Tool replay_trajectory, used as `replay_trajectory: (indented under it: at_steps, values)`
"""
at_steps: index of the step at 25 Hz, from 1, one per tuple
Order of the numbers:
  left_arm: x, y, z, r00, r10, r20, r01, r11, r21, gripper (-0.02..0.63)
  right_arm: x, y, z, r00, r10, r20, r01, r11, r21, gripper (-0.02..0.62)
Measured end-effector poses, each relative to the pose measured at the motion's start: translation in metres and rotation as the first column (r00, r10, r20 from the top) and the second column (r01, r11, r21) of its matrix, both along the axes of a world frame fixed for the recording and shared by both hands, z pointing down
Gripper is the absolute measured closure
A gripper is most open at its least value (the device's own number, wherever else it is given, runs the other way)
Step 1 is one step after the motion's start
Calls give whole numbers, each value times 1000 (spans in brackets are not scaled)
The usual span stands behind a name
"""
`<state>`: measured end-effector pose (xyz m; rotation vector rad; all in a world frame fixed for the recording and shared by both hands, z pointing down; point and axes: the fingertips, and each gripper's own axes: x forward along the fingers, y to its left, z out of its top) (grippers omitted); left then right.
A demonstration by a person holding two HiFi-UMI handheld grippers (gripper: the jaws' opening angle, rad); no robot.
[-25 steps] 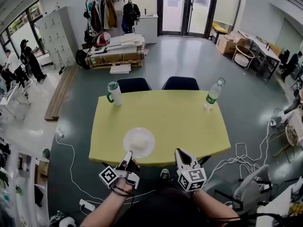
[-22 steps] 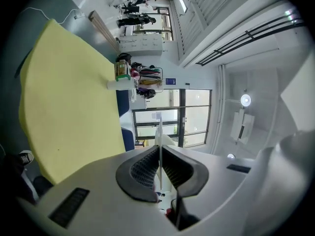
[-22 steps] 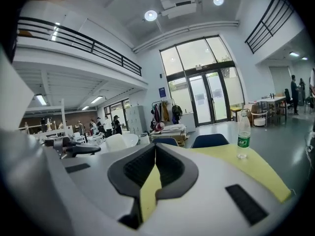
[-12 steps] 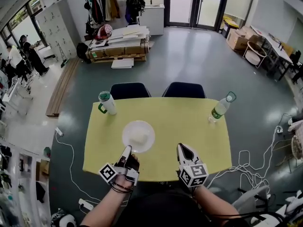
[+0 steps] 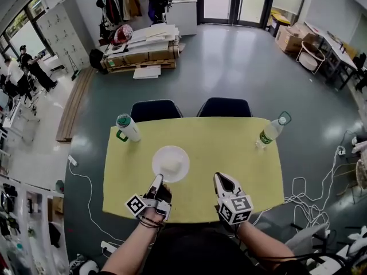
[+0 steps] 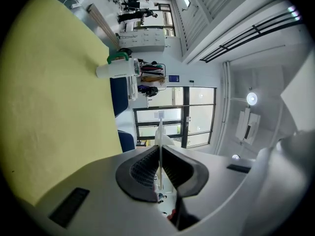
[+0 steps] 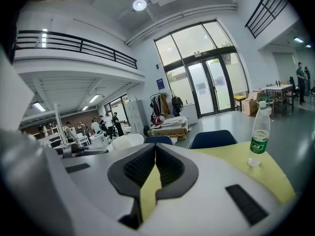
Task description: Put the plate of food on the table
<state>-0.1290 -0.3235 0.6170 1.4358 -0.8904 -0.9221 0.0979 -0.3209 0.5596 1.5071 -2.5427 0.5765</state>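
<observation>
The left gripper [image 5: 157, 181] pinches the near rim of the white plate [image 5: 159, 156] over the yellow table [image 5: 229, 148]; whether the plate touches it is unclear. The pale food [image 5: 171, 165] is too blurred to identify. The right gripper [image 5: 221, 178] is pressed together, empty.

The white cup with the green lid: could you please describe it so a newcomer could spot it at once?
Find the yellow table on the grey floor. At its far left corner, before the left dark blue chair, stands the white cup. Unlike the clear bottle at the far right corner, it is opaque, with a green lid and handle.
</observation>
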Motion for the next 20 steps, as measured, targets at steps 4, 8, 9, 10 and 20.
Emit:
replay_trajectory:
  at_steps: [4,8,9,10,20]
  values:
    - [-1,-18,26,999,41,-17,-41,999,-8,580,-8,-7,5,1000,20,-2,-20,1000,-7,581]
    - [-13,-31,57,998,55,-36,-56,998,-38,580,-30,-10,11,1000,29,-4,-29,999,-16,581]
    - [-15,-34,67,998,55,-37,-57,997,-55,580,-35,-10,14,1000,25,-7,-25,1000,-19,581]
    - [-15,-37,77,998,58,-40,-60,996,-72,580,-38,-9,17,1000,19,-10,-19,1000,-24,582]
    - [5,-61,176,990,141,-6,-141,980,-144,581,-36,6,68,998,40,-45,-45,991,-124,581]
